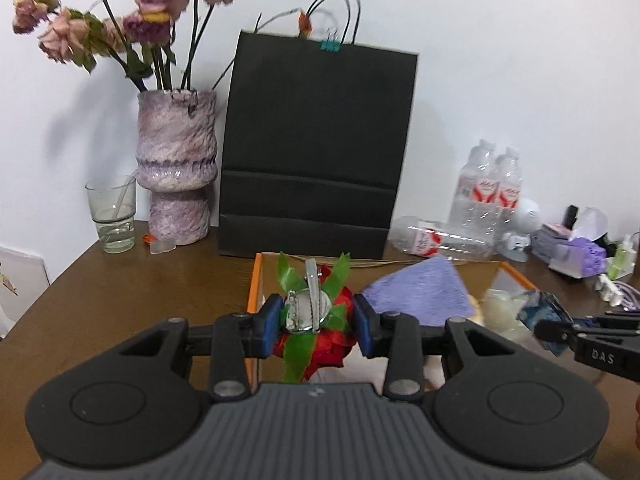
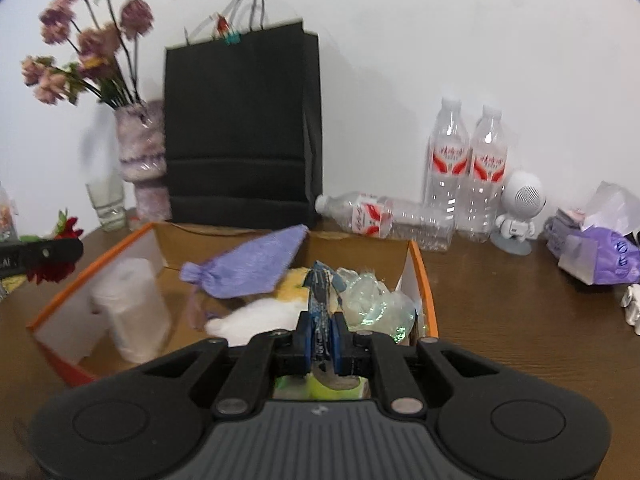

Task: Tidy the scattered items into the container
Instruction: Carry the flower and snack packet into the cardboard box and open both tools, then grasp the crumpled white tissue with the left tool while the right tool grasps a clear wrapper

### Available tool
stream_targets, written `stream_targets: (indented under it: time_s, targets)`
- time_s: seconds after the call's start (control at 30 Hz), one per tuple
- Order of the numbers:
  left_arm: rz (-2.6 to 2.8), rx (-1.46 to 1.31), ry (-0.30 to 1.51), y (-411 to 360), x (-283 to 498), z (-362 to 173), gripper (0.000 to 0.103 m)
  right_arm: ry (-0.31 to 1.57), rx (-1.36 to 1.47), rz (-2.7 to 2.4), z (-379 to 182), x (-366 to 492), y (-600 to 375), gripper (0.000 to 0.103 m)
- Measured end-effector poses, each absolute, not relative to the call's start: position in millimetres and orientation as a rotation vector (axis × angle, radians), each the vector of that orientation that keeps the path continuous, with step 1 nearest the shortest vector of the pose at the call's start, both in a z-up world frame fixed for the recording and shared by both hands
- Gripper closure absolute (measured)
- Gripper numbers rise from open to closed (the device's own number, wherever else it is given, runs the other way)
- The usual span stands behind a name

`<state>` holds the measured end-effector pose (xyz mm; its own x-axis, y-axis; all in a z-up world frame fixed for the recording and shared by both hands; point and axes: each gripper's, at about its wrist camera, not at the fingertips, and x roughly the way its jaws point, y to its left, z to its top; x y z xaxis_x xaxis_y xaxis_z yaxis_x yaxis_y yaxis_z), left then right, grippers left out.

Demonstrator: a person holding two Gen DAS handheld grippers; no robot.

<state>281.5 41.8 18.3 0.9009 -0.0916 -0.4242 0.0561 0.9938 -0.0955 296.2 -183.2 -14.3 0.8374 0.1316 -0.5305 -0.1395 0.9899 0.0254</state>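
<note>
My left gripper (image 1: 316,326) is shut on a red flower hair clip (image 1: 320,320) with green ribbon leaves and a silver clasp, held above the left edge of the orange-rimmed cardboard box (image 1: 253,280). My right gripper (image 2: 322,336) is shut on a thin blue patterned item (image 2: 320,292), held over the box (image 2: 424,276). Inside the box lie a purple drawstring pouch (image 2: 256,268), a white roll (image 2: 132,308), a white-and-yellow fluffy thing (image 2: 272,312) and crumpled clear wrap (image 2: 372,300). The right gripper also shows in the left wrist view (image 1: 548,330), and the flower clip in the right wrist view (image 2: 60,240).
A black paper bag (image 1: 316,152) stands behind the box. A purple vase of dried roses (image 1: 176,168) and a glass (image 1: 114,214) stand at back left. Water bottles (image 2: 464,168), one lying flat (image 2: 384,214), a white robot figure (image 2: 518,208) and a tissue pack (image 2: 596,256) sit at right.
</note>
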Motion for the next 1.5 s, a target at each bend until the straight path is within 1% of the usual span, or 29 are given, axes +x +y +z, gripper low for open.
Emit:
stream_targets:
  time_s: [0.03,0.1,0.13,0.17,0.2,0.23,0.3,0.37,0.4,0.43,0.47,0.5,0.53,0.67,0.83,1.0,1.1,1.27,1.37,1.43,1.5]
  targets:
    - [-0.074,-0.082,0.449,42.9,288.9,14.6,0.064,0.57,-0.012,0.141,-18.5,300.7,-183.5,0.09]
    - [-0.08,-0.099,0.47,45.5,301.2,7.8,0.061,0.594,-0.012,0.14,-27.0,307.4,-183.0,0.089]
    - [-0.084,-0.11,0.483,46.6,305.7,4.6,0.059,0.605,-0.014,0.145,-30.7,309.4,-182.4,0.079]
    - [-0.087,-0.119,0.496,47.6,309.3,1.6,0.052,0.612,-0.014,0.15,-33.1,310.1,-181.9,0.071]
    - [-0.094,-0.125,0.505,49.0,312.0,-1.2,0.044,0.612,-0.015,0.15,-34.4,309.6,-181.4,0.051]
    - [-0.099,-0.131,0.508,50.3,312.9,-3.1,0.041,0.606,-0.02,0.149,-34.5,308.3,-180.4,0.039]
    - [-0.109,-0.138,0.506,51.8,311.5,-3.8,0.03,0.586,-0.032,0.149,-30.9,303.7,-178.2,0.033]
    - [-0.114,-0.134,0.488,51.2,307.4,-0.9,0.025,0.564,-0.028,0.151,-25.5,298.4,-176.7,0.022]
    - [-0.114,-0.124,0.473,49.8,303.5,1.5,0.021,0.554,-0.029,0.153,-22.7,295.4,-175.9,0.014]
    - [-0.116,-0.115,0.457,48.1,300.0,4.1,0.019,0.542,-0.035,0.153,-20.1,292.6,-175.2,0.013]
    - [-0.116,-0.105,0.442,46.5,296.0,6.9,0.015,0.532,-0.043,0.152,-17.5,289.6,-174.1,0.013]
    - [-0.111,-0.096,0.425,44.7,290.8,9.8,0.009,0.523,-0.05,0.152,-14.5,286.0,-172.9,0.013]
    - [-0.106,-0.089,0.41,42.7,286.3,13.5,0.005,0.515,-0.052,0.155,-11.4,282.6,-172.2,0.013]
    - [-0.113,-0.056,0.358,36.3,261.6,25.9,0.0,0.484,-0.039,0.163,-0.1,265.7,-176.3,0.013]
    - [-0.165,-0.026,0.329,34.7,218.2,32.4,0.0,0.453,-0.019,0.162,10.6,230.6,-187.1,0.013]
    - [-0.189,-0.009,0.372,38.1,182.4,15.4,0.0,0.411,-0.004,0.119,11.0,183.4,-202.1,0.012]
    - [-0.223,-0.034,0.439,39.7,173.5,1.5,0.0,0.448,-0.019,0.098,-5.0,163.1,-206.8,0.012]
    - [-0.24,-0.034,0.54,28.6,171.9,-22.4,0.0,0.554,-0.072,0.042,-43.0,161.2,-208.0,0.016]
    - [-0.219,-0.019,0.586,20.9,177.4,-34.3,0.004,0.6,-0.053,-0.014,-55.9,175.1,-217.7,0.023]
    - [-0.204,-0.03,0.609,17.5,182.1,-39.4,0.009,0.627,-0.022,-0.039,-61.2,186.0,-228.4,0.034]
    - [-0.194,-0.053,0.63,15.3,187.9,-44.1,0.02,0.645,0.006,-0.065,-64.5,195.3,-240.8,0.04]
